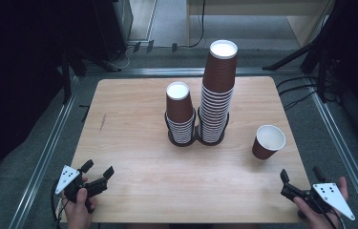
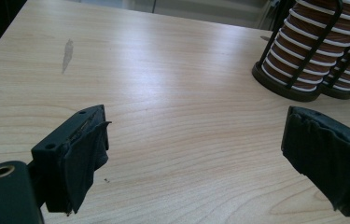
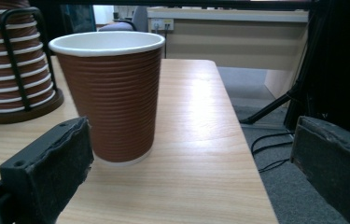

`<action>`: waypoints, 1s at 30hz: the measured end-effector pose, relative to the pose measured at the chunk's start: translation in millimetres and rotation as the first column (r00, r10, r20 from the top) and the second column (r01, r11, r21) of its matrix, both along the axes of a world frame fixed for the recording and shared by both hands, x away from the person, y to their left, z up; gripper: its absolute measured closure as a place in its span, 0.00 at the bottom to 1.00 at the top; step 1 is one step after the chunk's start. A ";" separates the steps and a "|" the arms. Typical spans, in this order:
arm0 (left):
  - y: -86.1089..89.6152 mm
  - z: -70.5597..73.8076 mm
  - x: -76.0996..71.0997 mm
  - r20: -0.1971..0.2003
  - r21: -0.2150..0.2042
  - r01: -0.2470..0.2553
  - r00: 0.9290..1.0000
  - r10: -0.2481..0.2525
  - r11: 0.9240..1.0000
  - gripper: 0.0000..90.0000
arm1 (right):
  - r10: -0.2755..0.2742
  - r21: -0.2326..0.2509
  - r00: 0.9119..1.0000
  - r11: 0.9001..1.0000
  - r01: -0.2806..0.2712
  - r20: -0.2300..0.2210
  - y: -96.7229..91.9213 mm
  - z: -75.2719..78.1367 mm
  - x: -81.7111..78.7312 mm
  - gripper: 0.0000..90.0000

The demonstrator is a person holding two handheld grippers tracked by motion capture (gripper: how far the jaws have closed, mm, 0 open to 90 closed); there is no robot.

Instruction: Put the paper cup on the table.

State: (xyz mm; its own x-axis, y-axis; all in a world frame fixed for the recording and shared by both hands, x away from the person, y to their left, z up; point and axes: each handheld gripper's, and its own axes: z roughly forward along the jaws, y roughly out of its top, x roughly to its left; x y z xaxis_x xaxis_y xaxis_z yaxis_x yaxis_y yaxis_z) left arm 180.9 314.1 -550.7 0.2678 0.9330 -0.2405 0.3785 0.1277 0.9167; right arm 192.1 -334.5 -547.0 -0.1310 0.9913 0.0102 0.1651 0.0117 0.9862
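While both tools gape empty, two cup stacks (image 1: 200, 102) stand beyond the lone cup (image 1: 268, 141) near the right tool (image 1: 300, 181).

It looks like a lab: a wood table (image 1: 133, 191), black stands (image 1: 310, 47) at 1 o'clock, cables (image 1: 300, 95) on grey carpet.

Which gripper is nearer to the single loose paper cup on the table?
Right. The right gripper sits just in front of the loose paper cup, jaws open toward it. The left gripper is at the table's opposite front corner, far across from it.
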 end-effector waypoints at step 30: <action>-6.1 -1.3 4.5 -0.005 0.016 0.023 1.000 -0.023 1.000 0.08 | 0.019 -0.015 1.000 1.000 -0.019 -0.011 11.3 -4.1 -4.7 0.00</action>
State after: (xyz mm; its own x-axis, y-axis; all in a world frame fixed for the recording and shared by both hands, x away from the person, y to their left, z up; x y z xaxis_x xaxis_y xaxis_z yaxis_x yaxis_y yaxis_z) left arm 185.3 308.0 -552.0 0.2884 0.9302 -0.2271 0.3853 0.1044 0.9169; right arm 187.3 -323.2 -551.1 -0.1495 0.9888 -0.0034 0.1752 0.0298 0.9841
